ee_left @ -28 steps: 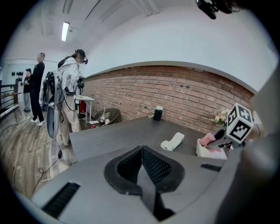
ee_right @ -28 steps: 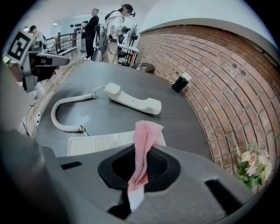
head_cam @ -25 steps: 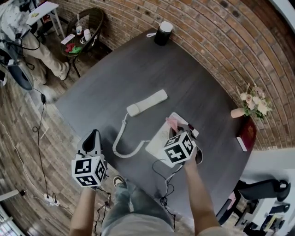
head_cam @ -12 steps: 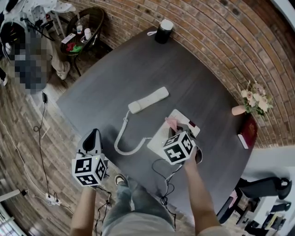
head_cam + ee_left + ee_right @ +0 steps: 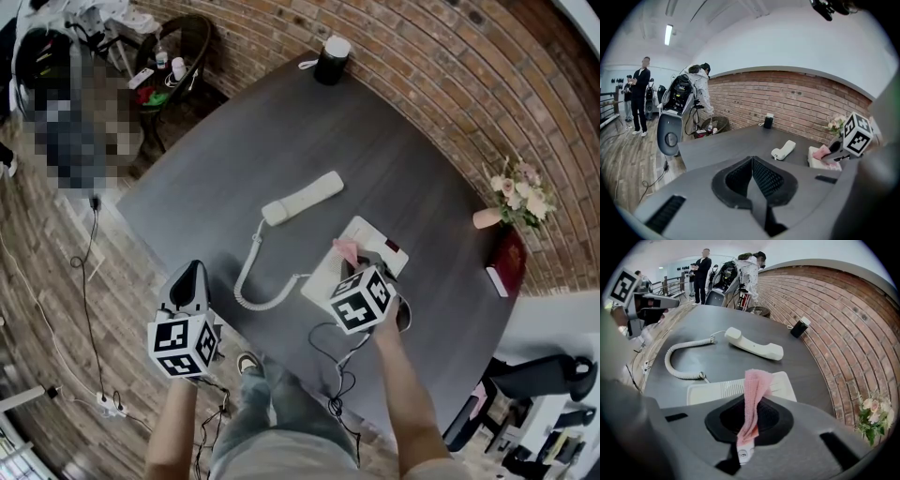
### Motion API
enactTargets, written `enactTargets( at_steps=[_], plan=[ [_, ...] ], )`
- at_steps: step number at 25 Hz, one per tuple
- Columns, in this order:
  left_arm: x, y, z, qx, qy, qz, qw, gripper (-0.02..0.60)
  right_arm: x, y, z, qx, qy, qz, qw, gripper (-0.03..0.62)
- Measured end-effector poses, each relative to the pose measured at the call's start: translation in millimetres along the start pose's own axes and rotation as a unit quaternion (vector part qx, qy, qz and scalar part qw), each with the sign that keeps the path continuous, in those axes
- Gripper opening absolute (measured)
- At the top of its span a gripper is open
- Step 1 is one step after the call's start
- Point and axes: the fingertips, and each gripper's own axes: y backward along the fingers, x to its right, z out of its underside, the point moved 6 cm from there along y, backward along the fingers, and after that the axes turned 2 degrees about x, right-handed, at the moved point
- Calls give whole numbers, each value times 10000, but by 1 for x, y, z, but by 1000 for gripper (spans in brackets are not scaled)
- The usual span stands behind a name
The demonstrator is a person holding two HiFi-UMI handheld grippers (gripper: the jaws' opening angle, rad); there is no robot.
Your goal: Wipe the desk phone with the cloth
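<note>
The white desk phone base [image 5: 330,270] [image 5: 717,390] lies on the dark table [image 5: 281,141], near its front edge. Its handset [image 5: 302,198] [image 5: 754,346] rests off the base, farther out, joined by a coiled cord [image 5: 246,281] [image 5: 679,357]. My right gripper [image 5: 349,255] [image 5: 751,401] is shut on a pink cloth [image 5: 346,249] [image 5: 753,394] held over the base. My left gripper [image 5: 187,281] [image 5: 751,180] hangs off the table's left front edge, jaws closed with nothing between them.
A black speaker with a white top [image 5: 332,61] stands at the table's far edge. A flower vase [image 5: 511,208] and a dark red book [image 5: 504,265] sit at the right. A round side table [image 5: 173,61] with small items and people stand beyond the left side.
Almost nothing has moved; the right gripper and cloth shifted a touch over the phone base. The left gripper stays where it was.
</note>
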Motion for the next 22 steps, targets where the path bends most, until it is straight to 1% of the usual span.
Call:
enactTargets(
  at_steps=[22],
  plan=[
    [4,16,6,12,-8,-23,10000,5,-23,6,6,5,83,-202,9998,21]
  ],
)
